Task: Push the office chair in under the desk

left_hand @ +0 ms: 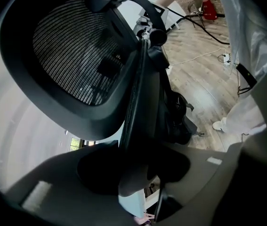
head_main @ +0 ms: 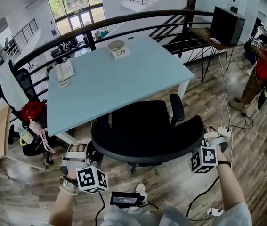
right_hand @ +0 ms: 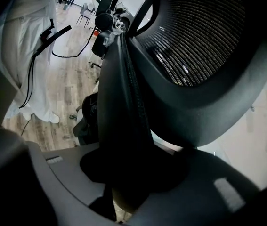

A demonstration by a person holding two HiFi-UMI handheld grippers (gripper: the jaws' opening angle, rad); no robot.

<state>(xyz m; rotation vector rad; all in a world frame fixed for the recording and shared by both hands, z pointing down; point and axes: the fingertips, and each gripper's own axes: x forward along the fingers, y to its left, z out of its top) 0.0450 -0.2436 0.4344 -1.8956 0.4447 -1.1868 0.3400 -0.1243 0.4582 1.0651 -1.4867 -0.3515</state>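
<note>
Office chair (head_main: 145,131) at 6 o'clock of desk (head_main: 109,79), seat front at near edge; left gripper (head_main: 82,149), right gripper (head_main: 208,136) each clamped on backrest rim; risks: armrests catching desk edge, uneven push swivelling seat; count: two chairs (spare chair (head_main: 18,93) at 9 o'clock), two grippers, one blue desk.

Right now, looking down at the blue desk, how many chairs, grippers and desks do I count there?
Chairs: 2, the black chair and the white-backed chair
Grippers: 2, the left gripper and the right gripper, each clamped on the black chair's back
Desks: 1, the blue desk
Total: 5
</note>
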